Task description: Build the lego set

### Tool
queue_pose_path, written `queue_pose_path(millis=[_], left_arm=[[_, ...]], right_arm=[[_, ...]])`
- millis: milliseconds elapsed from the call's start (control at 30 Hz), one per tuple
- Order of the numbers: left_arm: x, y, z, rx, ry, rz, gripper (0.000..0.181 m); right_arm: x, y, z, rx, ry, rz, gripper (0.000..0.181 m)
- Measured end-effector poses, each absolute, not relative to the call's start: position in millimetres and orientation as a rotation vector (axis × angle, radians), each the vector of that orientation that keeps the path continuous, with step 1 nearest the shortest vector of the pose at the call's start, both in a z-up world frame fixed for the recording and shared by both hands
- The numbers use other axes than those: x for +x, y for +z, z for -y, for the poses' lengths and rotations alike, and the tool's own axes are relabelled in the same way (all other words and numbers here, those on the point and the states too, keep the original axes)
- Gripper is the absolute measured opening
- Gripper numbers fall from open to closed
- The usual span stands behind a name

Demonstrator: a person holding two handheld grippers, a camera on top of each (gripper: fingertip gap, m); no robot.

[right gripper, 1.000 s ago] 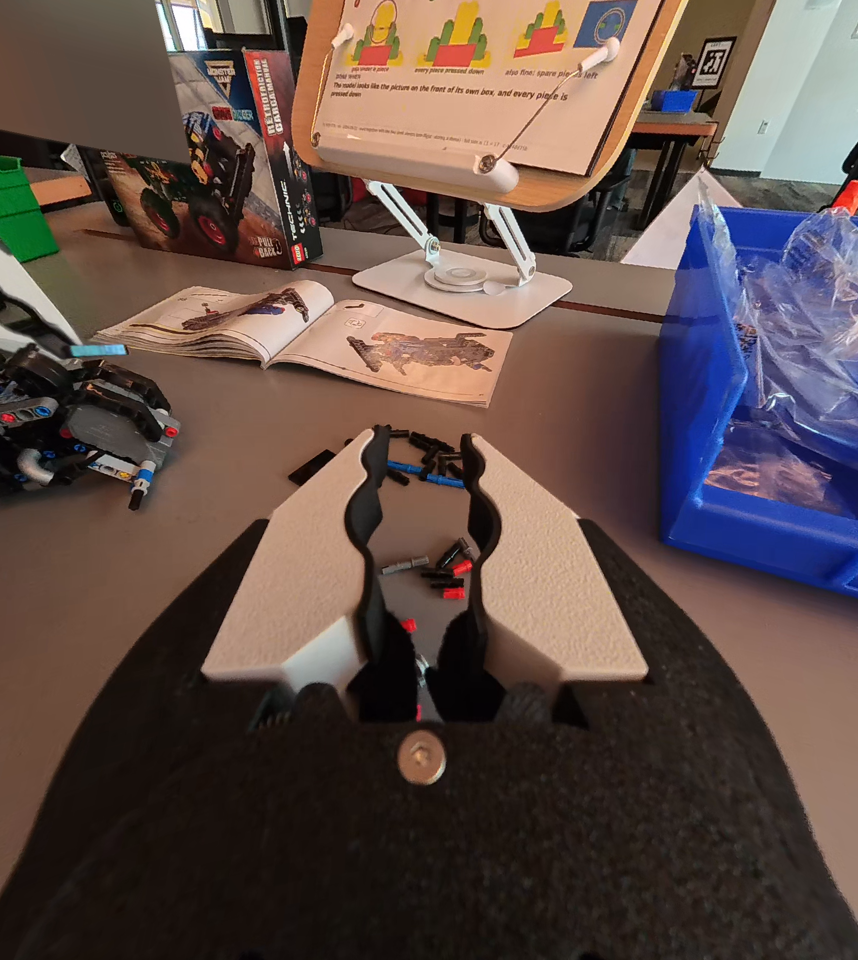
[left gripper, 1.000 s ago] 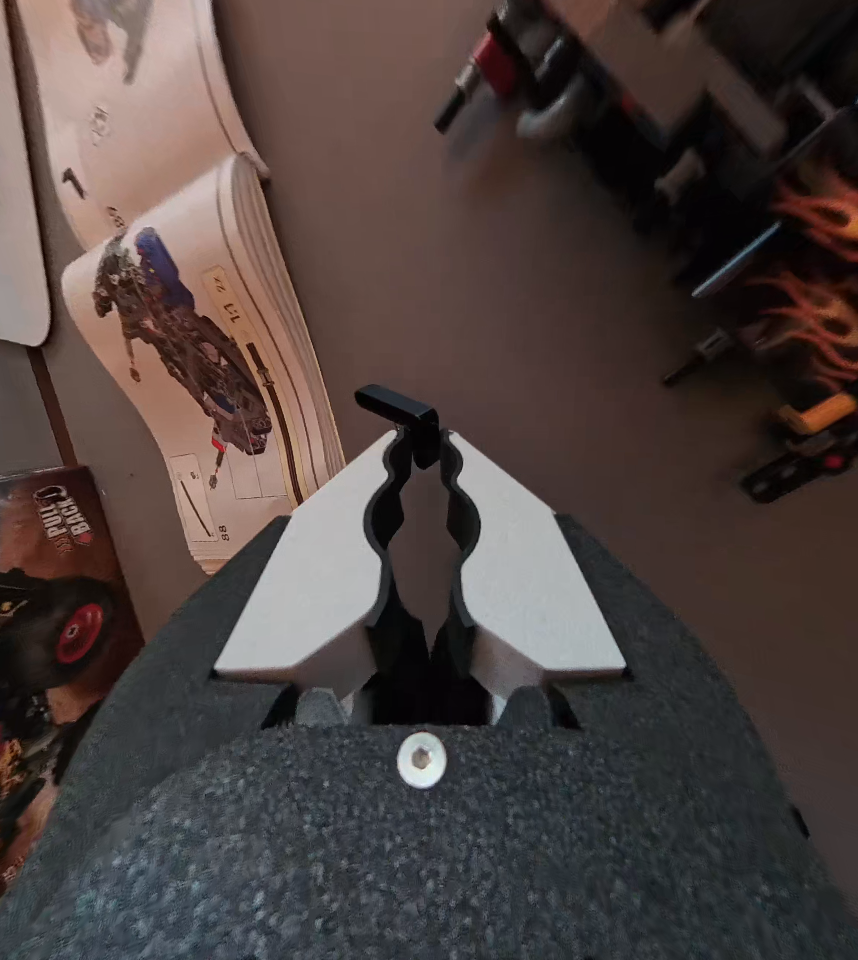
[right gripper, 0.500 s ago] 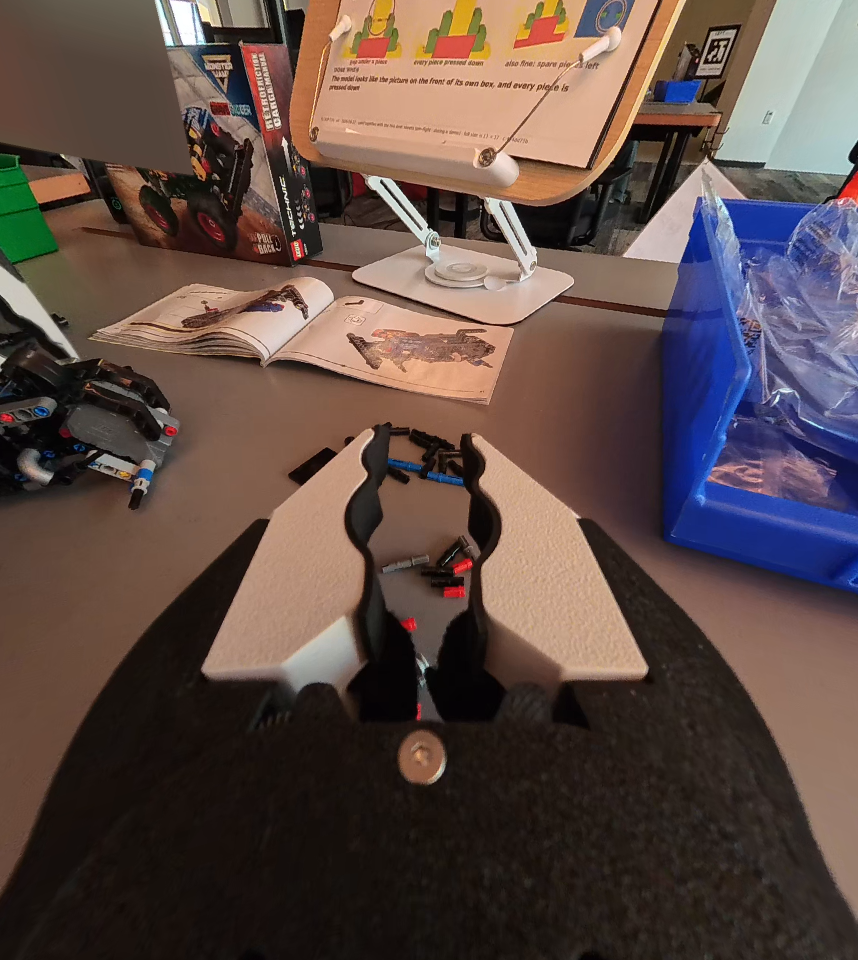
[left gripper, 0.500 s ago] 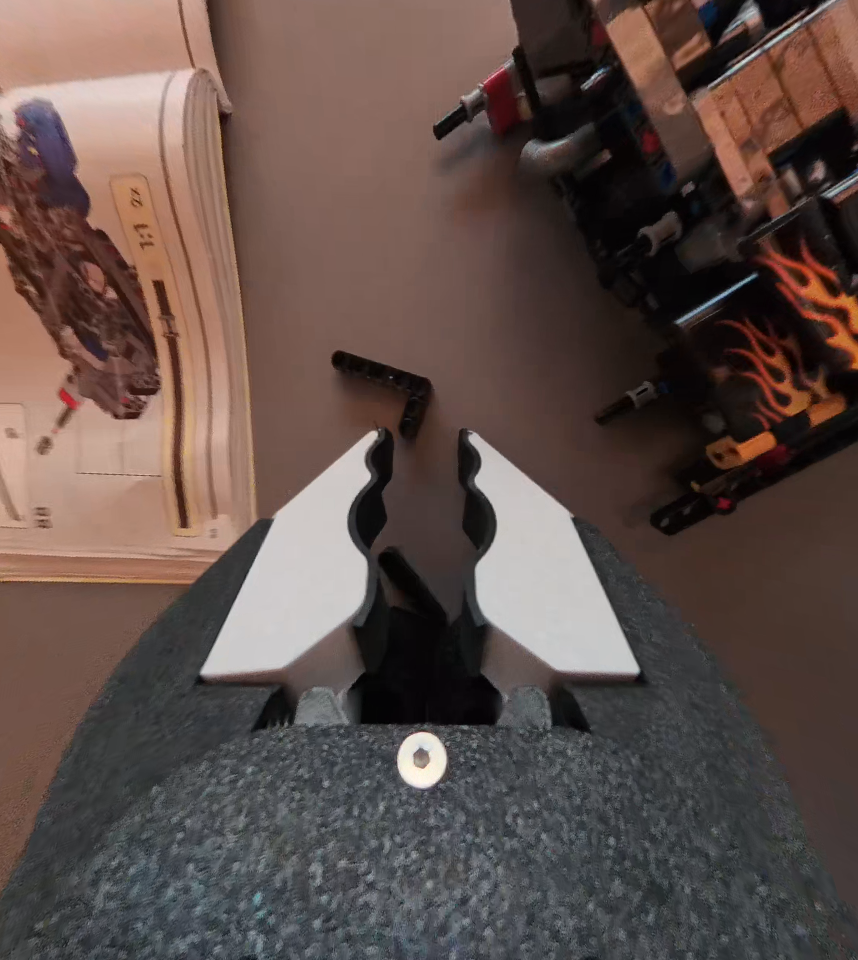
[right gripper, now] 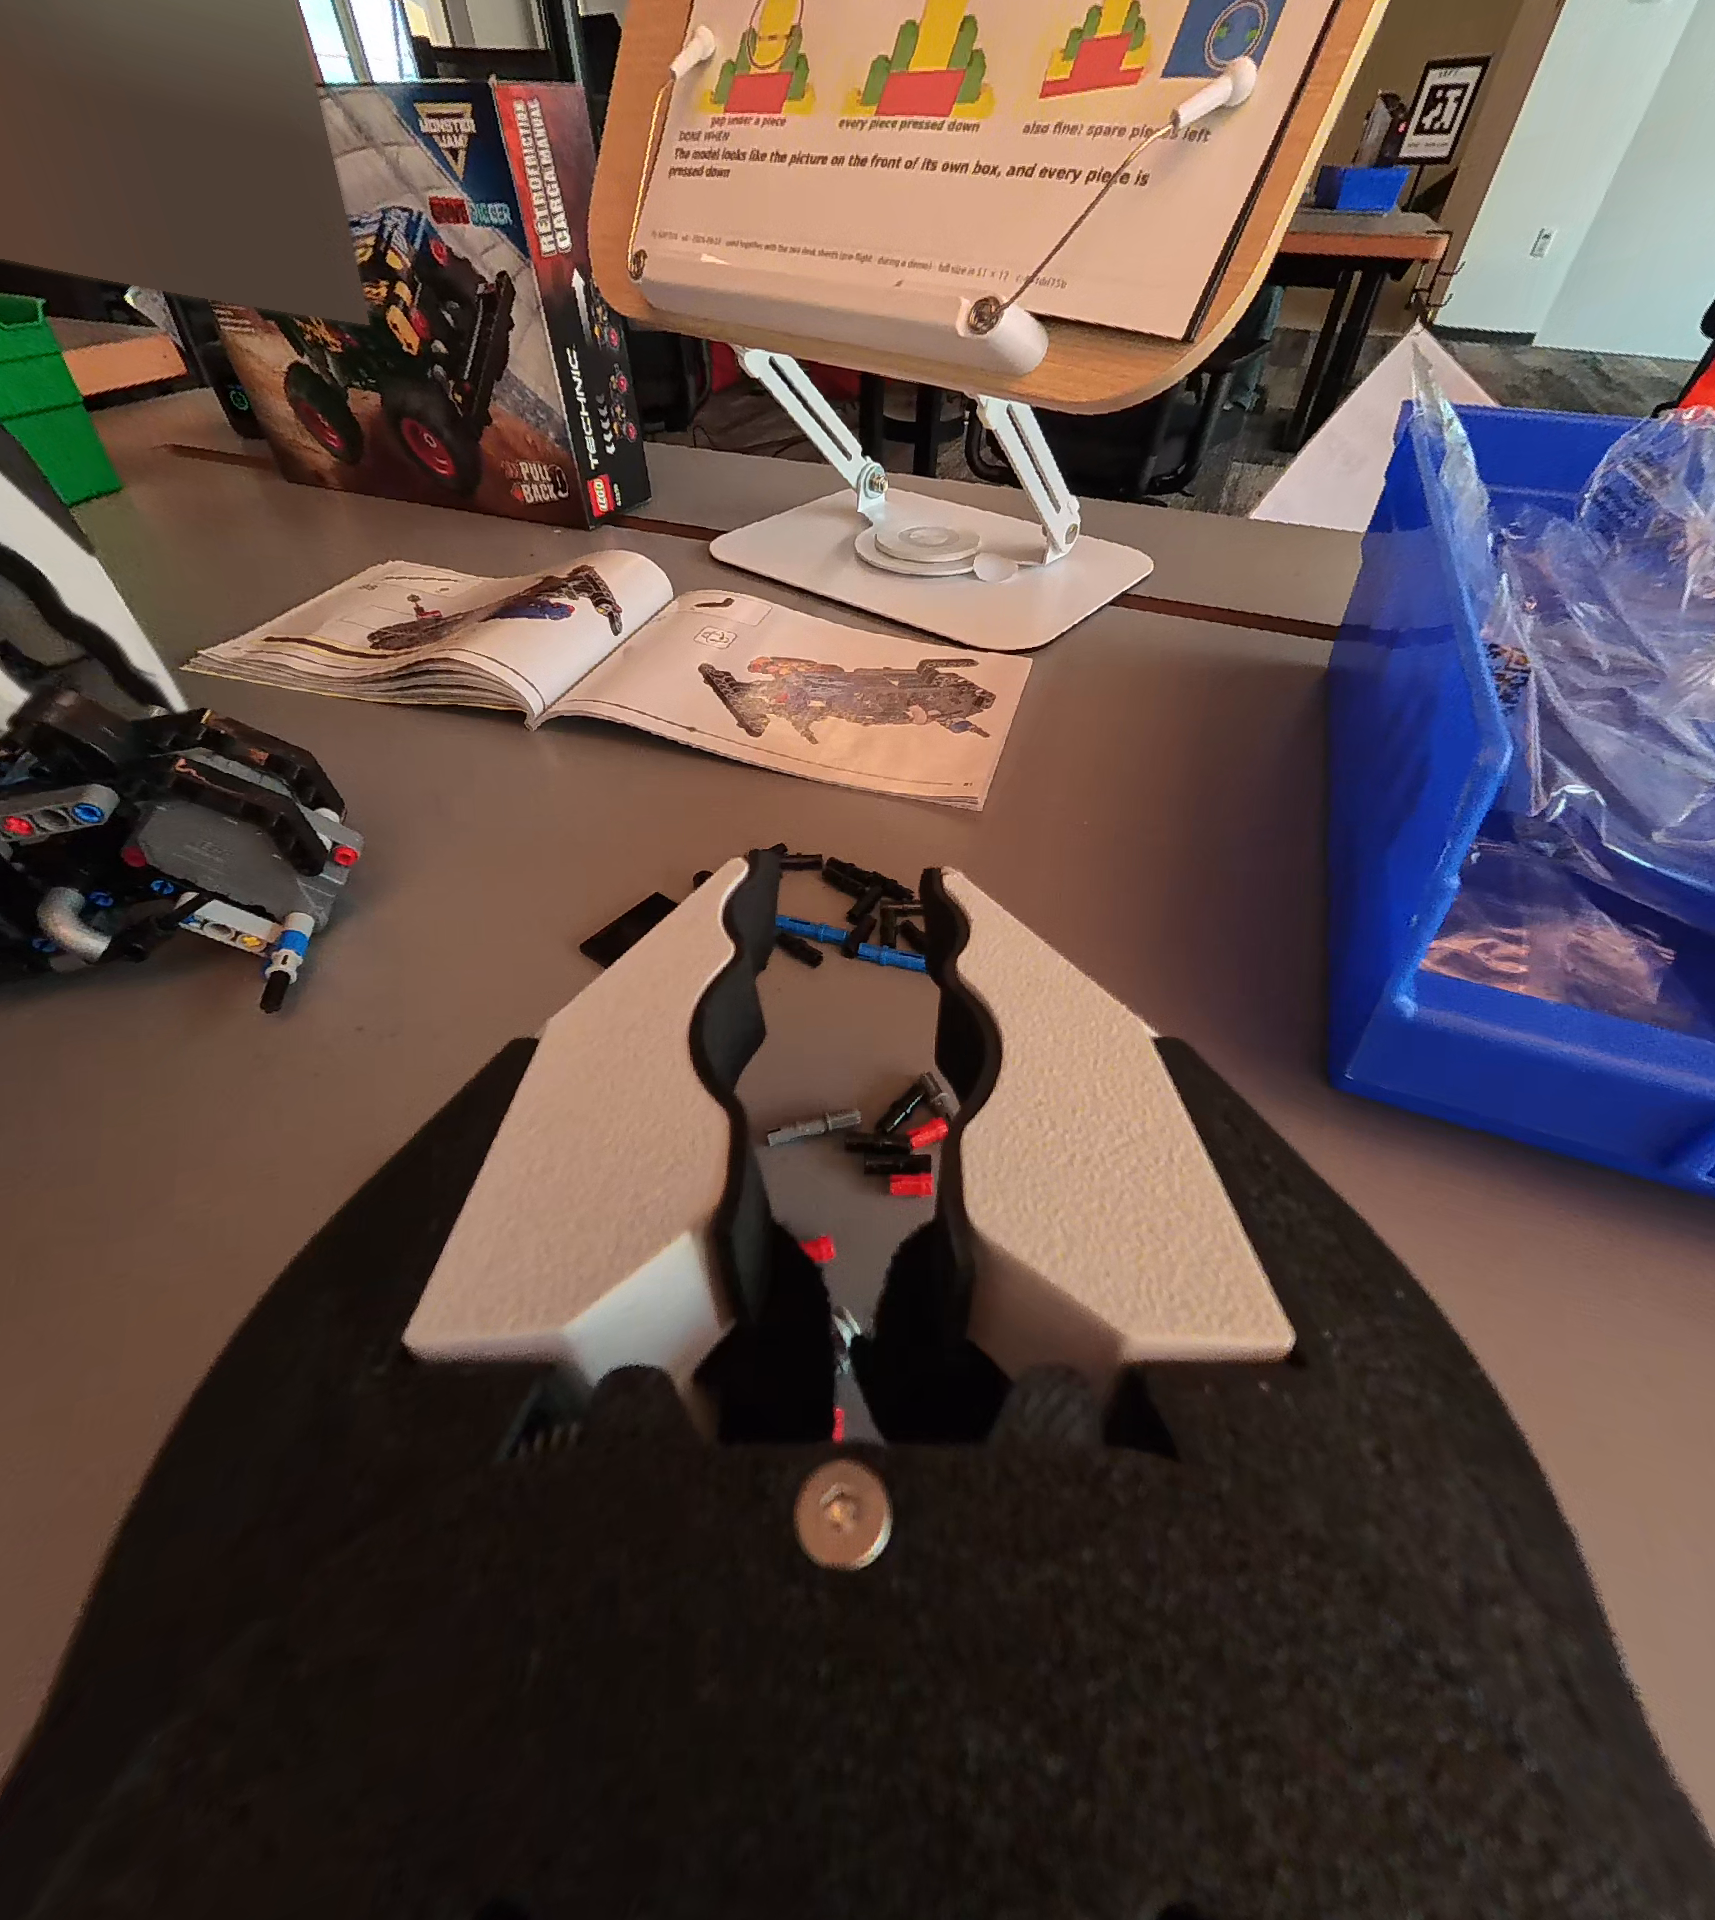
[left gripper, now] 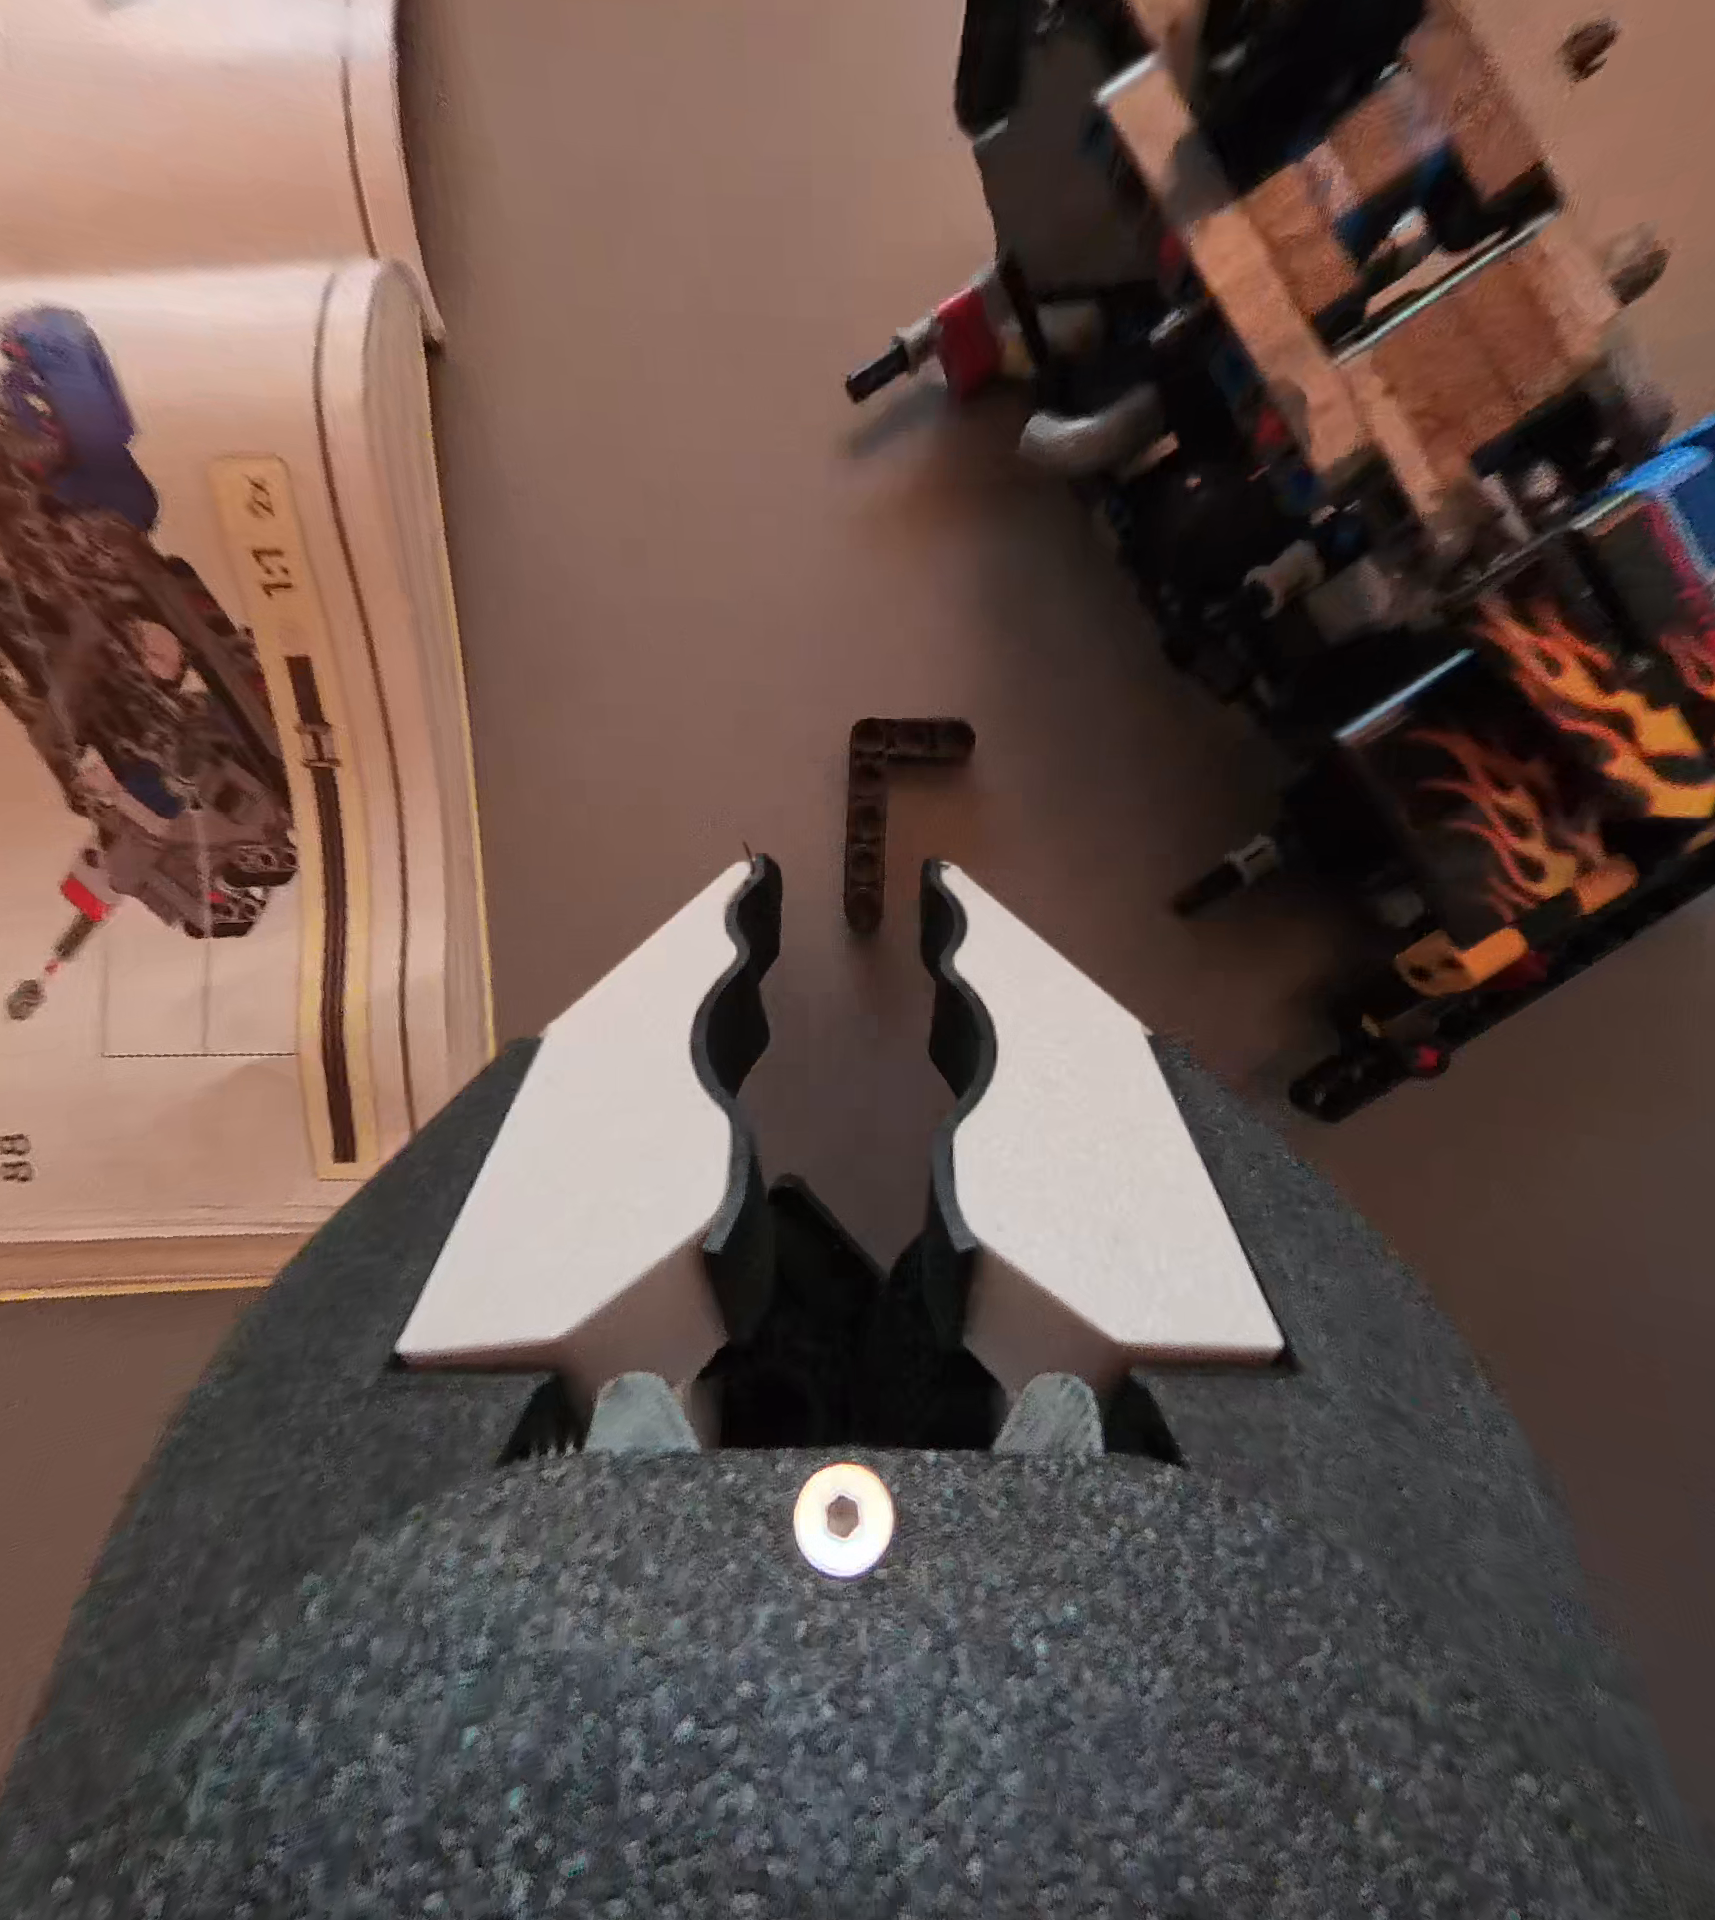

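Observation:
My left gripper (left gripper: 850, 868) is open and empty above the table. A black L-shaped beam (left gripper: 879, 805) lies flat on the table just beyond its fingertips. The part-built truck model (left gripper: 1435, 540) with flame panels lies to the right; it also shows at the left of the right wrist view (right gripper: 105, 852). My right gripper (right gripper: 850, 873) is open and empty, hovering over several small black, red and blue pins (right gripper: 884, 1132). The left gripper's fingers (right gripper: 11, 582) show at the left edge of the right wrist view.
The open instruction booklet (left gripper: 178, 727) lies left of the beam and shows in the right wrist view (right gripper: 624, 665). The set's box (right gripper: 437, 312) and a stand holding a sheet (right gripper: 936, 520) are at the back. A blue bin (right gripper: 1455, 831) with plastic bags stands at the right.
My left gripper opened and let go of the black L-shaped beam, which now lies on the table. The gripper swung and came closer to the table. The right gripper has hardly moved.

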State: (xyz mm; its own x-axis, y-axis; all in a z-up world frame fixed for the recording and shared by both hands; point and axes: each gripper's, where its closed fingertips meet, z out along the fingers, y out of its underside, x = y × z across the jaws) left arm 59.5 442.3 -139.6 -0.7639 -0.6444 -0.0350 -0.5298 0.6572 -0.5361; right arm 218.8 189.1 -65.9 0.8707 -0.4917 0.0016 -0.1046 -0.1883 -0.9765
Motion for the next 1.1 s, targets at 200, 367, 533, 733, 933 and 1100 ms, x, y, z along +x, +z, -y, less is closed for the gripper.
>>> queue_pose_path(millis=[200,367,533,733,933,1100], left_arm=[[66,-144,-438,-0.961,-0.803,-2.621,0.007],[86,-107,-451,-0.933,-0.804,-2.371,0.006],[106,-58,-488,-0.988,-0.621,-2.014,0.006],[113,-26,-485,-1.01,-0.717,-1.848,0.007],[109,-20,-445,-0.921,-1.0,-1.884,0.006],[89,-17,-415,-0.775,-1.242,-1.918,0.006]], right_arm=[[219,-65,-189,-1.742,-0.37,-0.457,0.027],[218,-65,-189,-1.741,-0.367,-0.455,0.027],[217,-69,-192,-1.768,-0.359,-0.443,0.027],[216,-71,-194,-1.788,-0.343,-0.436,0.028],[214,-72,-196,-1.802,-0.361,-0.415,0.027],[209,-71,-198,-1.804,-0.421,-0.366,0.025]])
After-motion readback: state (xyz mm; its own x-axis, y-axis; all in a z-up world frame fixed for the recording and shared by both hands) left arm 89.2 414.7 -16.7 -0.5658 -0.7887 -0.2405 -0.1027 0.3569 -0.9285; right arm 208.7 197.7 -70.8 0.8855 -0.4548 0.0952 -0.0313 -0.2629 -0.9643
